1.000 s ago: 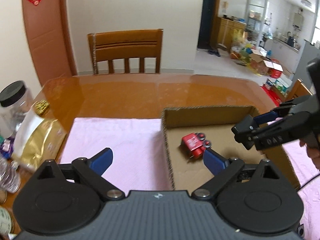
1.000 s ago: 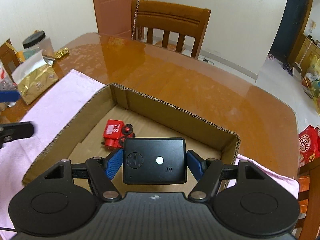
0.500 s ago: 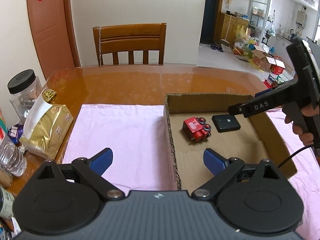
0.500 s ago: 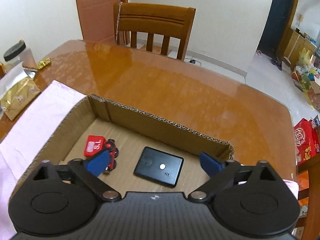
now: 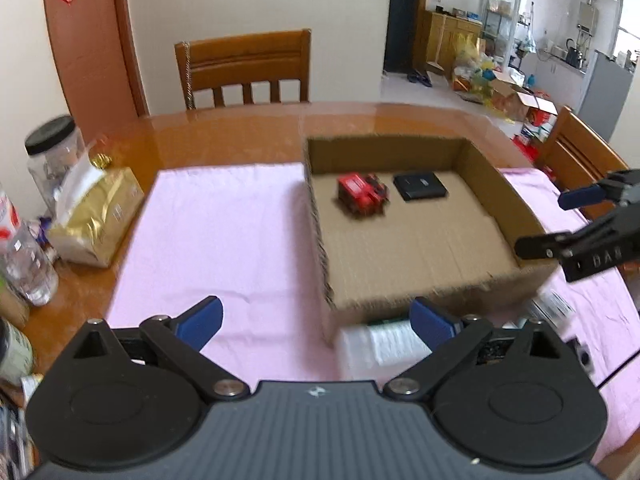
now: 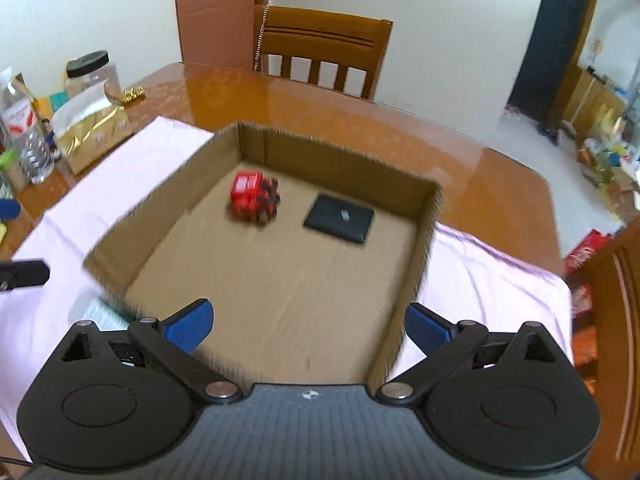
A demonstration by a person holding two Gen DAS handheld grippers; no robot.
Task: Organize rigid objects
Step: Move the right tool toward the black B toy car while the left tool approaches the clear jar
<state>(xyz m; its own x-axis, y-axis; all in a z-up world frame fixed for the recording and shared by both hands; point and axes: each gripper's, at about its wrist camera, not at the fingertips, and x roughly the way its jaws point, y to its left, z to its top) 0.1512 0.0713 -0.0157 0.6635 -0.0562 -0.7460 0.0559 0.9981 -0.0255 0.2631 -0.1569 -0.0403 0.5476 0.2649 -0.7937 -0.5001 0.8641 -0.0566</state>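
left wrist view shows a white bottle (image 5: 380, 346) lying crosswise outside the box (image 5: 516, 200), just under my left gripper (image 5: 316, 318); its jaws are apart and empty, nearer than the spread, empty right gripper (image 6: 308, 322).

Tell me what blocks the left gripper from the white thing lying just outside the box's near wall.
Nothing visible does. The white object lies on the pink cloth right beside the open left gripper, outside the cardboard box.

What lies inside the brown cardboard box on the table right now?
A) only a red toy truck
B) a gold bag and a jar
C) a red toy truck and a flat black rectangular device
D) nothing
C: the red toy truck and the flat black rectangular device lie side by side, apart, on the floor of the brown cardboard box.
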